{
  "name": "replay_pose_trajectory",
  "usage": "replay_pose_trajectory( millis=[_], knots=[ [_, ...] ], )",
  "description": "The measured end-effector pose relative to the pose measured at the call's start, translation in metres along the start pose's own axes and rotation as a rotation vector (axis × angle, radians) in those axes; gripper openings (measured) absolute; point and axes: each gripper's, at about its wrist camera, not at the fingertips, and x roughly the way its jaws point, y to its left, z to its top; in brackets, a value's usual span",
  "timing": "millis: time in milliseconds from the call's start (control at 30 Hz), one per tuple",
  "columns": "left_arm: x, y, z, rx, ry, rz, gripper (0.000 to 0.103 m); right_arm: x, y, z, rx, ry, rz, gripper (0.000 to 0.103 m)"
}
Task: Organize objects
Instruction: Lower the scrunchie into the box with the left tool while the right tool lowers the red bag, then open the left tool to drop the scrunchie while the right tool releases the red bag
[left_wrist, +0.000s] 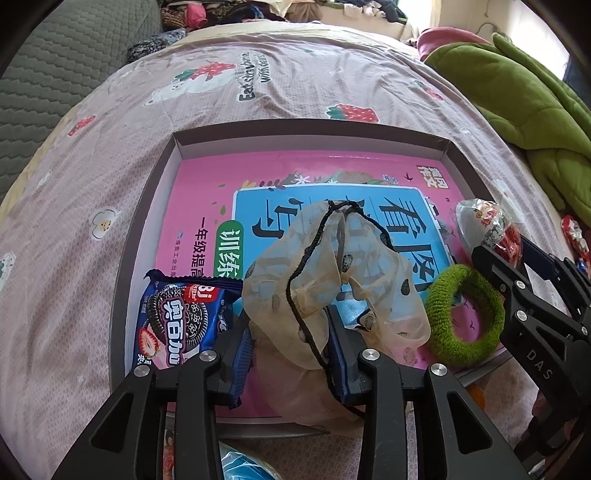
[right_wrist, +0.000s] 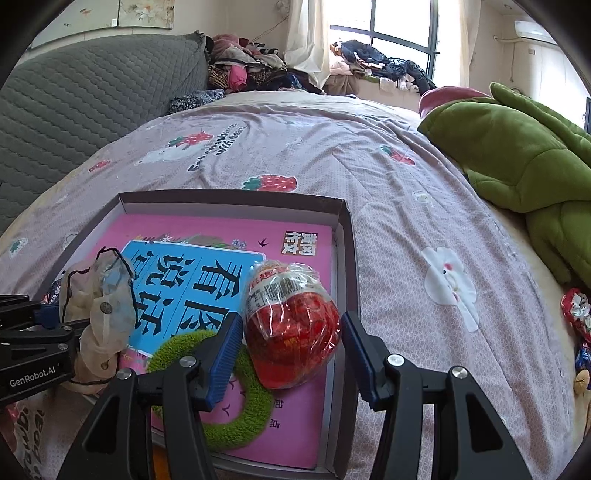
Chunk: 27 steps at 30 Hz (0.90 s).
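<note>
Two grippers work over a shallow grey box (right_wrist: 349, 236) that lies on a pink bedspread (right_wrist: 388, 184) with strawberry prints. Inside the box a pink workbook (left_wrist: 207, 192) covers the bottom. The left gripper (left_wrist: 291, 343) stands with its blue pads (left_wrist: 242, 354) a little apart; a crumpled beige mesh bag (left_wrist: 332, 273) with a black drawstring sits between them, and whether the pads press on it cannot be told. Left of it lies a blue cookie packet (left_wrist: 177, 321). The right gripper (right_wrist: 295, 350) has its jaws apart around a red wrapped snack (right_wrist: 291, 321), which rests on the workbook at the box's right side; the right pad does not touch it. A green fuzzy hair ring (right_wrist: 236, 417) lies near the snack, to its left.
</note>
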Motion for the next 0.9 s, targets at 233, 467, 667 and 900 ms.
replay_pose_trajectory(
  millis=[233,467,667,900],
  knots=[
    [-0.0004,-0.0005,0.0000,0.003,0.005,-0.004,0.041,0.0009,0.0001,-0.0004,0.000,0.005,0.012,0.055],
    [-0.0030,-0.0036,0.0021,0.028,-0.001,0.014,0.047,-0.0005,0.0003,0.0004,0.015,0.008,0.033,0.056],
    [-0.0048,-0.0027,0.0019,0.022,0.002,0.000,0.050,-0.0025,-0.0023,0.0021,0.037,0.005,0.048,0.059],
    [-0.0094,-0.0026,0.0035,0.028,-0.011,0.034,0.058,-0.0044,-0.0040,0.0029,0.044,0.006,0.052,0.061]
  ],
)
